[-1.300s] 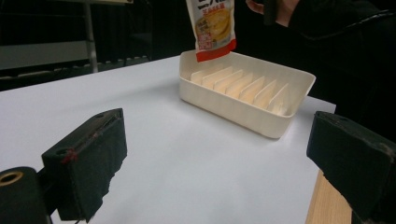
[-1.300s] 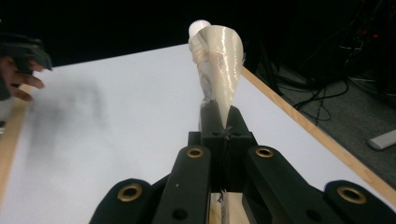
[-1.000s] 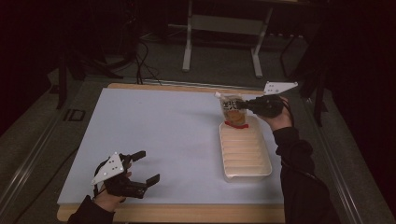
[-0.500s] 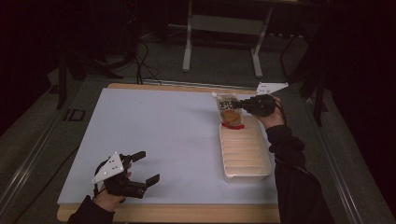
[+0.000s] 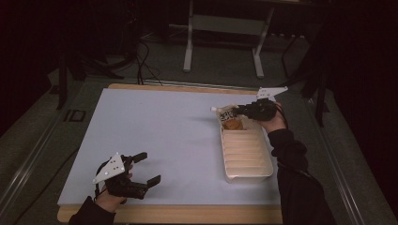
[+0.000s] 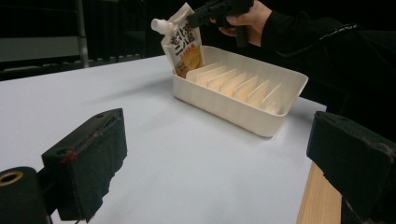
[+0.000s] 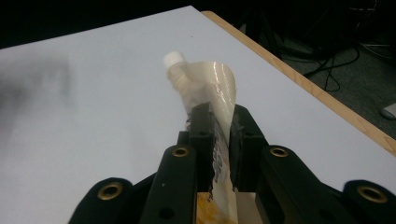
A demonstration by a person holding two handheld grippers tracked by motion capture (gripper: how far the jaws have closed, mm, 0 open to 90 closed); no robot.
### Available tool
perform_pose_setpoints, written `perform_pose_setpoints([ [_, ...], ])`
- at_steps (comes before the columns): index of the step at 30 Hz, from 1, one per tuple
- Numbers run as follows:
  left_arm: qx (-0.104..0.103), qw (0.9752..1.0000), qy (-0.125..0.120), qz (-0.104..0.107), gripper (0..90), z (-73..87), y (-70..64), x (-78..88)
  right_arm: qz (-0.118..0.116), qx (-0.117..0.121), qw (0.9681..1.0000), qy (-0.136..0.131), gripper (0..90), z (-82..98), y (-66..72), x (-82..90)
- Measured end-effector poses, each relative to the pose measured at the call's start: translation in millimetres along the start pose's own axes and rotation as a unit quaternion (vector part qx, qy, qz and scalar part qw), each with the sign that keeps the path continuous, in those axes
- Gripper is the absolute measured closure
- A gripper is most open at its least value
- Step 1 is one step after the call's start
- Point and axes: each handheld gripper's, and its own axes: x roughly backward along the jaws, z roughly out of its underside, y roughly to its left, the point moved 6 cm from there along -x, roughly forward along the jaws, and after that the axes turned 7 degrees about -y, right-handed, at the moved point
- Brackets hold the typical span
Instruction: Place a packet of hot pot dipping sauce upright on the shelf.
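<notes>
Dark surroundings frame a white table (image 5: pixel 159 140) in the high view, where the right gripper (image 5: pixel 234 111) holds a spouted pouch (image 5: pixel 230 119) upright in the far slot of the ribbed tray (image 5: pixel 248 157); the left gripper (image 5: pixel 146 168) rests near the front edge, jaws spread and empty. From the left gripper view, the pouch (image 6: pixel 183 46) already stands inside the tray (image 6: pixel 233 105), so placing looks nearly done, with release left. Only the right gripper view shows the pads (image 7: pixel 201 126) pinching the pouch (image 7: pixel 210 86) top; these jaws have just been easing open.
</notes>
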Motion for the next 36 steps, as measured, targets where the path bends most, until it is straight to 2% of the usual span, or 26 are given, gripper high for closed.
perform_pose_setpoints([
  [2, 0.001, 1.0000, 0.001, 0.001, 5.1, 0.3, -0.2, 0.0, 0.002, 0.004, 1.0000, 0.000, 78.9, -1.9, 1.9, 1.9],
  [3, 0.001, 1.0000, 0.001, 0.001, 5.1, 0.3, -0.2, 0.1, 0.005, 0.005, 0.9999, -0.014, 78.6, -6.9, 3.8, 7.1],
  [7, 0.003, 1.0000, 0.002, 0.001, 5.0, 0.7, 0.0, -0.1, 0.006, 0.003, 0.9996, -0.026, 79.9, -12.9, 7.0, 14.6],
  [12, 0.004, 1.0000, 0.002, 0.003, 5.0, 0.8, -1.0, -0.7, 0.009, 0.009, 0.9998, -0.017, 80.7, -14.3, 13.0, 18.7],
  [15, 0.006, 1.0000, 0.003, 0.004, 5.1, 1.2, -0.7, -0.9, 0.000, 0.005, 0.9998, -0.021, 83.7, -16.0, 17.2, 20.3],
  [16, 0.007, 1.0000, 0.003, 0.003, 5.0, 1.2, -0.5, -1.0, -0.002, 0.007, 0.9998, -0.019, 82.3, -16.1, 18.7, 19.9],
  [17, 0.006, 1.0000, 0.003, 0.003, 5.1, 1.3, -0.4, -1.1, 0.005, 0.015, 0.9999, -0.001, 76.2, -14.0, 19.2, 17.1],
  [19, 0.007, 1.0000, 0.003, 0.004, 5.0, 1.1, -0.8, -1.3, 0.010, 0.020, 0.9997, 0.002, 73.5, -13.0, 18.6, 15.4],
  [21, 0.007, 1.0000, 0.002, 0.005, 5.0, 0.6, -1.6, -1.2, 0.003, 0.017, 0.9999, 0.004, 73.4, -11.1, 19.8, 12.2],
  [23, 0.008, 1.0000, 0.001, 0.004, 5.0, 0.6, -1.1, -1.0, 0.003, 0.017, 0.9998, 0.008, 78.1, -9.3, 21.2, 9.0],
  [24, 0.008, 1.0000, 0.001, 0.005, 5.0, 0.7, -0.8, -1.1, 0.009, 0.020, 0.9997, 0.012, 84.2, -8.8, 21.2, 7.5],
  [27, 0.009, 0.9999, 0.001, 0.004, 5.1, 1.0, -0.2, -1.2, 0.014, 0.025, 0.9995, 0.014, 87.2, -8.8, 20.9, 7.9],
  [30, 0.009, 1.0000, 0.001, 0.005, 5.0, 1.0, -0.2, -1.1, 0.020, 0.018, 0.9995, 0.015, 88.8, -8.2, 19.3, 10.1],
  [36, 0.011, 0.9999, -0.001, 0.005, 5.1, 0.4, -0.2, -0.7, 0.041, 0.006, 0.9991, 0.005, 88.7, -1.4, 8.2, 27.1],
])
